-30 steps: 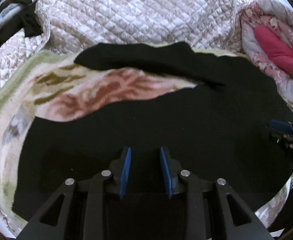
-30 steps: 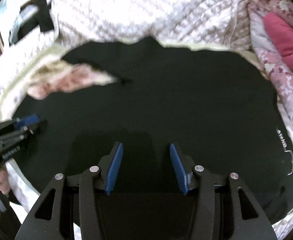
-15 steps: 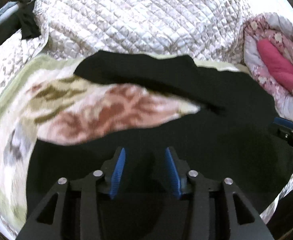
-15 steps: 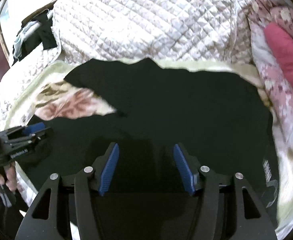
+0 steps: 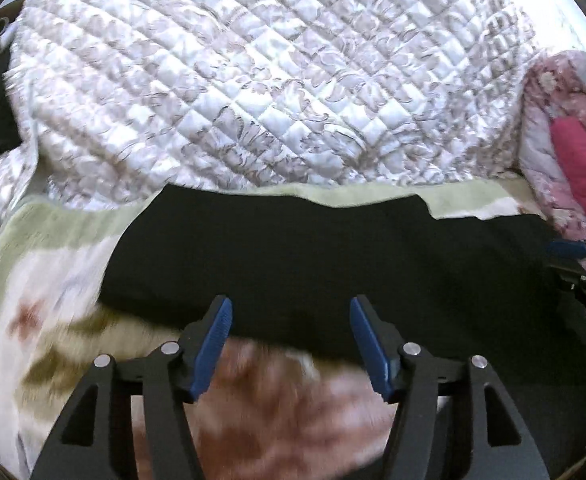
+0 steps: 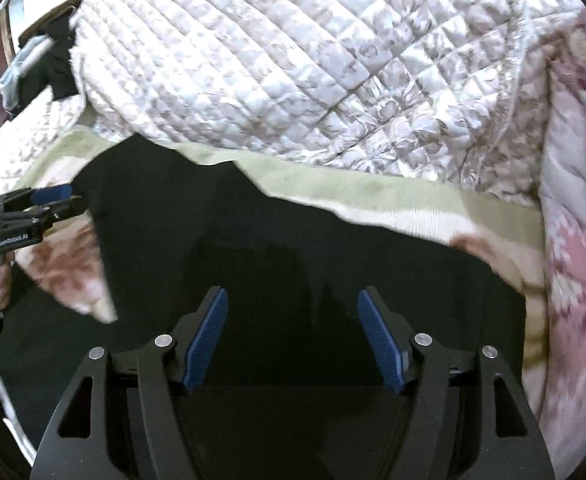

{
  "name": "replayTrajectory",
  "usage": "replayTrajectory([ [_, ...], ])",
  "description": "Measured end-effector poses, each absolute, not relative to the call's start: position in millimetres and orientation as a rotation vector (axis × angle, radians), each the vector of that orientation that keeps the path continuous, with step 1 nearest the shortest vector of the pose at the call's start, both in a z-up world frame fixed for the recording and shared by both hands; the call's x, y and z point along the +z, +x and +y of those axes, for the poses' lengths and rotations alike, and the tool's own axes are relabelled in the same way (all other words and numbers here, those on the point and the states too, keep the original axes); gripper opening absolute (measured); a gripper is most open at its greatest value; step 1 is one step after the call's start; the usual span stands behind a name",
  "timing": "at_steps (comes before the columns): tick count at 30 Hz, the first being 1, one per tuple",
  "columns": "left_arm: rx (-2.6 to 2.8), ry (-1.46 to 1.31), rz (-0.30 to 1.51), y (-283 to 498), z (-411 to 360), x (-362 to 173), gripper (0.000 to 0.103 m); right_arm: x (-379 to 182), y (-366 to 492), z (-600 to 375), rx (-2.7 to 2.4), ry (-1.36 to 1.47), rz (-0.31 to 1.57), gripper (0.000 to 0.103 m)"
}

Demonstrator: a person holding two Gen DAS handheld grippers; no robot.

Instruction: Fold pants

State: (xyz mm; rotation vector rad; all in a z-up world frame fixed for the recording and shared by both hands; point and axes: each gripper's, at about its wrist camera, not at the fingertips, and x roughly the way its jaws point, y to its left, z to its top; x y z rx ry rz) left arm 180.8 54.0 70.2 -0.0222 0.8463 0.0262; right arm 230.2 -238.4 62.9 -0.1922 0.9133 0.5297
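Black pants (image 5: 333,248), smooth matte fabric, lie flat across the fuzzy floral blanket (image 5: 45,320) near its far edge, beside a quilted bedspread (image 5: 253,80). Left gripper (image 5: 289,340) and right gripper (image 6: 293,336) have just been opening, jaws spread, nothing between them.

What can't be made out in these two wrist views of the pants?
- Pants, right wrist view: near edge hidden behind the right claw body.
- Patterned blanket, left wrist view: motion-blurred, pattern unclear.
- Pants' fold layers: black on black, unreadable in both views.
- Left claw: open, nothing between its fingers.
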Motion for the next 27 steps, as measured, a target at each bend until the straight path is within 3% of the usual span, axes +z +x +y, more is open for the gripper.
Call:
replayTrajectory([
  [14, 0.047, 0.016, 0.935, 249.8, 47.8, 12.1, 0.066, 9.4, 330.8, -202.8, 0.549, -0.288, 1.022, 0.068],
  [15, 0.054, 0.032, 0.937, 250.8, 46.0, 9.9, 0.066, 9.3, 331.9, -201.0, 0.544, -0.289, 1.024, 0.066],
  [16, 0.062, 0.049, 0.938, 252.0, 43.7, 7.3, 0.065, 9.2, 331.2, -198.5, 0.553, -0.289, 1.022, 0.051],
  [17, 0.075, 0.07, 0.938, 251.8, 41.0, 5.3, 0.06, 10.0, 329.6, -195.3, 0.565, -0.297, 1.012, 0.027],
  [18, 0.086, 0.087, 0.935, 252.6, 39.6, 4.0, 0.052, 11.5, 326.6, -191.7, 0.572, -0.311, 1.001, 0.015],
  [19, 0.095, 0.099, 0.93, 252.4, 38.7, 4.2, 0.047, 14.3, 322.8, -187.6, 0.563, -0.329, 0.993, 0.009],
  [21, 0.073, 0.103, 0.915, 250.4, 36.6, 8.9, 0.019, 18.5, 315.9, -182.9, 0.548, -0.352, 0.98, 0.008],
  [23, 0.073, 0.106, 0.906, 247.1, 35.0, 17.1, 0.005, 30.0, 308.3, -184.0, 0.556, -0.339, 0.958, 0.007],
  [27, 0.059, 0.055, 0.869, 227.4, 38.4, 40.1, 0.004, 74.4, 271.1, -196.3, 0.587, -0.271, 0.871, 0.007],
])
